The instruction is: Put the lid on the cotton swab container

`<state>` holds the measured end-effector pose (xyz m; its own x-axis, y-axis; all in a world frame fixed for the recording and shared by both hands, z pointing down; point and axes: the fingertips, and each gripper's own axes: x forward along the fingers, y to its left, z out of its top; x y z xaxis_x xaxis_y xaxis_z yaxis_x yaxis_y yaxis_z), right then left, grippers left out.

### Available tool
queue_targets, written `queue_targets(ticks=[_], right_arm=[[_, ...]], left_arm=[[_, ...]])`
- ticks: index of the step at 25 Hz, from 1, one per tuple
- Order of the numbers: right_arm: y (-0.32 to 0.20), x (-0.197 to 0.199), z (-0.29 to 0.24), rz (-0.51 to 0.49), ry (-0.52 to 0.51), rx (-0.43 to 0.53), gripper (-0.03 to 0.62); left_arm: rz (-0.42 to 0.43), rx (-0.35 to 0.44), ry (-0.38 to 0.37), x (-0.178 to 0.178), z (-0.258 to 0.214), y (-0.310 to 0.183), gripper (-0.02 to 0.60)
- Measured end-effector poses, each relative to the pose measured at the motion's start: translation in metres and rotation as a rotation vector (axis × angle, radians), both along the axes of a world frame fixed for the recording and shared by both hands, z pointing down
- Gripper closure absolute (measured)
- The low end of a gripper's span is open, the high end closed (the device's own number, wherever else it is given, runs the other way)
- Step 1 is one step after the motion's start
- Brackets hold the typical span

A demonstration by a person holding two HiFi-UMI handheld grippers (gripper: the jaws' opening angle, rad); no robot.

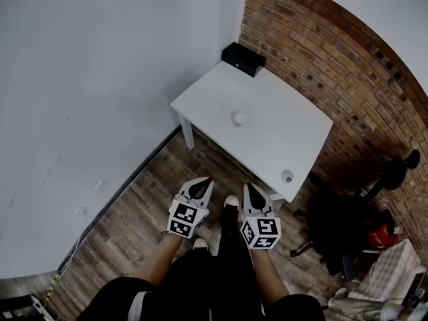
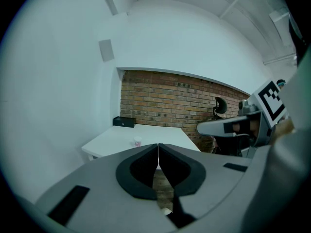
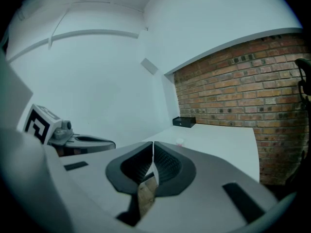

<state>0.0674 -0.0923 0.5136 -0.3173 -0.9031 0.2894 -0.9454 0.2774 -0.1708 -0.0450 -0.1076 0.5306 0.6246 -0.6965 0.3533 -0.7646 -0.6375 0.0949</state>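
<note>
Black box [image 1: 243, 59] on white table [image 1: 281, 129]

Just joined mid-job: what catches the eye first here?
The white table in the corner by the brick wall stands out first, with the cotton swab container near its middle and a small round piece, possibly the lid, by its near edge. Both the left hand-held gripper and the right hand-held gripper are shut and empty over the wooden floor, short of the table.

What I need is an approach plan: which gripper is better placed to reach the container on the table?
Right, marginally. Both are shut, empty and short of the table; the right gripper sits nearer its edge and more in line with the container than the left gripper.
</note>
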Motion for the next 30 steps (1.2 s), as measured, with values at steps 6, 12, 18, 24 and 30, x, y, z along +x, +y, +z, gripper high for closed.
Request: queue_targets(ticks=[6, 12, 18, 24, 30], right_arm=[[-0.071, 0.024, 0.010, -0.040, -0.002, -0.002, 0.571], [-0.148, 0.043, 0.015, -0.104, 0.011, -0.028, 0.571], [-0.211, 0.056, 0.023, -0.163, 0.040, -0.047, 0.571], [-0.251, 0.069, 0.034, -0.208, 0.063, -0.068, 0.571], [-0.275, 0.082, 0.045, -0.238, 0.079, -0.088, 0.571]], left_arm=[[-0.008, 0.041, 0.005, 0.026, 0.001, -0.061, 0.565], [-0.018, 0.041, 0.004, 0.048, 0.014, -0.124, 0.565], [-0.025, -0.003, -0.019, 0.065, 0.041, -0.172, 0.557], [-0.031, -0.046, -0.043, 0.081, 0.075, -0.210, 0.461], [-0.037, -0.083, -0.033, 0.101, 0.104, -0.236, 0.362]])
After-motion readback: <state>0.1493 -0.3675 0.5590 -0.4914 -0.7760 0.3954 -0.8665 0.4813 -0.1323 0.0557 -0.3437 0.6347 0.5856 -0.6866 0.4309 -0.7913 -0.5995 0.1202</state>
